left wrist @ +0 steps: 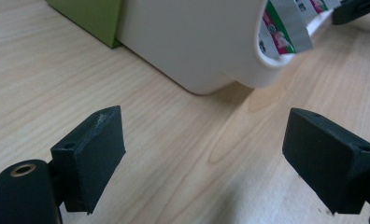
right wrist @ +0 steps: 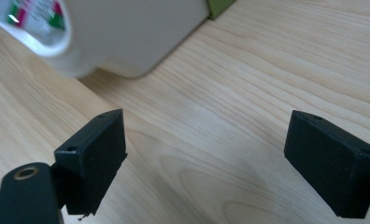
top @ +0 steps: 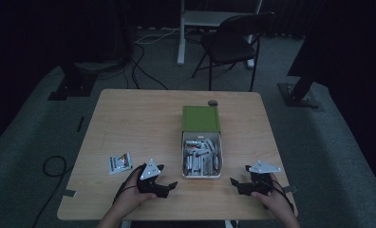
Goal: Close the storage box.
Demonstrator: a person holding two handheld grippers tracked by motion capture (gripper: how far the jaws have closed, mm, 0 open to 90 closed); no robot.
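Near the tabletop's front edge, midway along it: white tray packed with small sachets, pulled out of a green box behind it, toward the far edge. Left of the tray's front corner, close but apart: left gripper, held in a hand, jaws spread wide, nothing between them but bare wood. In the left gripper view, tray wall just ahead of the spread jaws, untouched, sachets peeking over its rim. Right of the tray, a little farther off: right gripper, jaws likewise wide apart and empty, tray corner ahead in the right gripper view. Toward the front left corner, beside the left gripper: a small loose packet, lying flat.
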